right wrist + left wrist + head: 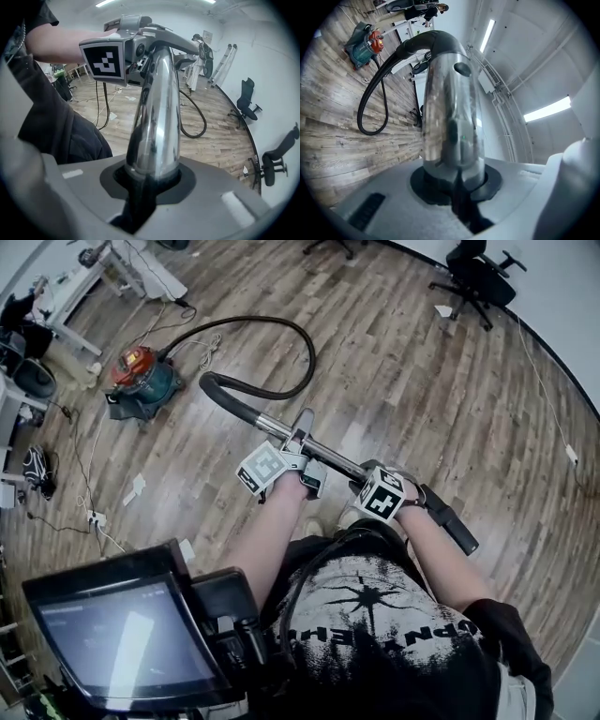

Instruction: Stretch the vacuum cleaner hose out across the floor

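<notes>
A red and teal vacuum cleaner (141, 379) stands on the wooden floor at the upper left. Its black hose (286, 334) runs out in a loop and comes back to a curved black handle (220, 385). From the handle a chrome tube (281, 427) runs down to the right. My left gripper (302, 448) is shut on the tube near its middle. My right gripper (380, 486) is shut on it further along, close to the black end (455, 526). In the left gripper view the tube (452, 108) rises from the closed jaws toward the hose loop (370, 103) and vacuum (363, 40). The right gripper view shows the tube (157, 122) clamped, with the left gripper's marker cube (105, 58) ahead.
Office chairs (478, 277) stand at the far right by the wall. Desks (84, 277) and loose cables (84, 512) line the left side. A screen (122, 634) sits low in front of me. A person (201, 51) and a ladder (225, 58) stand at the back.
</notes>
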Demonstrator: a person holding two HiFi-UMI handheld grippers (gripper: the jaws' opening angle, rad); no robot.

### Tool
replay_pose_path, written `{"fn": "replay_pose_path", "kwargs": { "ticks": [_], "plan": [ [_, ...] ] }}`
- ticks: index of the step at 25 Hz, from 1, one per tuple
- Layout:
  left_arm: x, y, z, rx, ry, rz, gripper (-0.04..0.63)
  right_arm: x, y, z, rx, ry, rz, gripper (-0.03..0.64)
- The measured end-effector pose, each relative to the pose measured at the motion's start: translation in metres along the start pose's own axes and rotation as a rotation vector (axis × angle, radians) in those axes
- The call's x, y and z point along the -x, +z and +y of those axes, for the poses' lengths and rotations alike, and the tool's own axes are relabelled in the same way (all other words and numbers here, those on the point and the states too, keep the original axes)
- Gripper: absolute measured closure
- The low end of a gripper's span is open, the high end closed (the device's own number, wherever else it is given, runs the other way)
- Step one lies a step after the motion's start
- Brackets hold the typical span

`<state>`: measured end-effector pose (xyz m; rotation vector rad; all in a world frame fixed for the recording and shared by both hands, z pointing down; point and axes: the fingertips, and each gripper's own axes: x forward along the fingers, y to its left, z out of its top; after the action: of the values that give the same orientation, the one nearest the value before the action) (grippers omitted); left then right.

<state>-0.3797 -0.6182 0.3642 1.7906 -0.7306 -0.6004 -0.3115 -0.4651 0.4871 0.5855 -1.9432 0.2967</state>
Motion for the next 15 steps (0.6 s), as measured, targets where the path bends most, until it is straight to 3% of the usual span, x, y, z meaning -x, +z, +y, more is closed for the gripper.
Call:
{"fn": "replay_pose_path", "kwargs": {
  "ticks": [7, 15],
  "plan": [
    [0.015, -0.014, 0.001, 0.036, -0.006, 0.024, 0.549, 0.005, -0.010, 0.023, -0.026, 0.008, 0.033, 0.529],
    [0.002, -0.041, -0.028, 0.007, 0.001, -0.035, 0.549, 0.033, -0.041, 0.009, 0.027, 0.029, 0.010, 0.529]
  ]
}}
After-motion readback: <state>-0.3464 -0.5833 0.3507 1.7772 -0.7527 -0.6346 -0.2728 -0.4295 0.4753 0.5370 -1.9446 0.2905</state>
